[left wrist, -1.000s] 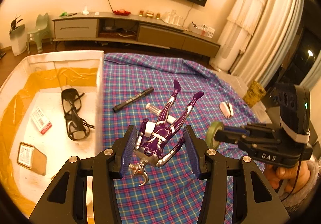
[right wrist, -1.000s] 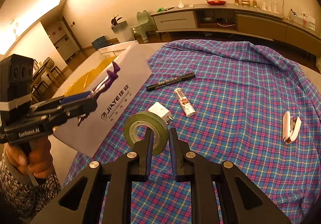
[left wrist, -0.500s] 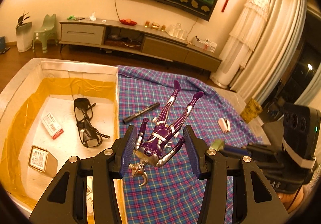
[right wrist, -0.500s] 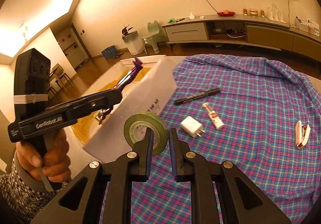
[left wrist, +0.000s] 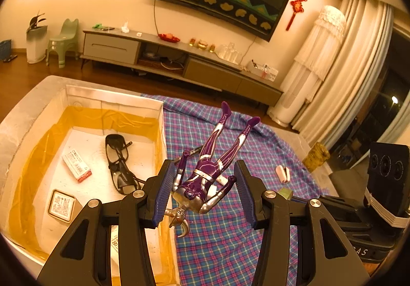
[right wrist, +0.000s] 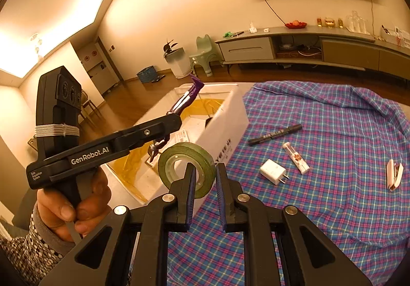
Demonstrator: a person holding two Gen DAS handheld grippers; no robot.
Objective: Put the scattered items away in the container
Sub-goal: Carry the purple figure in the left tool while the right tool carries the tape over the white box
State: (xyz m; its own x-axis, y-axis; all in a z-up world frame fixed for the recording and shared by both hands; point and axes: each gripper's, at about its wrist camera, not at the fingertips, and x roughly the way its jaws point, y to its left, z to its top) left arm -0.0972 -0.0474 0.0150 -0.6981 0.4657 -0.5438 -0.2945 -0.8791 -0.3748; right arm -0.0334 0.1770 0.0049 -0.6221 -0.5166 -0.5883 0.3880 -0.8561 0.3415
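Note:
A purple and silver action figure (left wrist: pixel 205 173) hangs head down between the blue pads of my left gripper (left wrist: pixel 203 168), which is shut on its outstretched arms. It hovers over the right wall of the white box with yellow lining (left wrist: pixel 30 116). In the right wrist view the left gripper (right wrist: pixel 169 122) is above the box (right wrist: pixel 225 137), with the figure's legs (right wrist: pixel 188 99) sticking up. My right gripper (right wrist: pixel 205 170) is shut on a green tape roll (right wrist: pixel 197 155), held in the air just right of the box.
Black glasses (left wrist: pixel 119 163), a small white and red pack (left wrist: pixel 77 164) and a labelled tin (left wrist: pixel 61 205) lie in the box. On the plaid cloth (right wrist: pixel 333 209) lie a black marker (right wrist: pixel 275 134), a white tube (right wrist: pixel 296 157), a charger plug (right wrist: pixel 273 171) and a white stapler (right wrist: pixel 394 174).
Both grippers have risen and moved left toward the box, each keeping its hold. The figure now hangs over the box wall, and the tape has come up beside the box.

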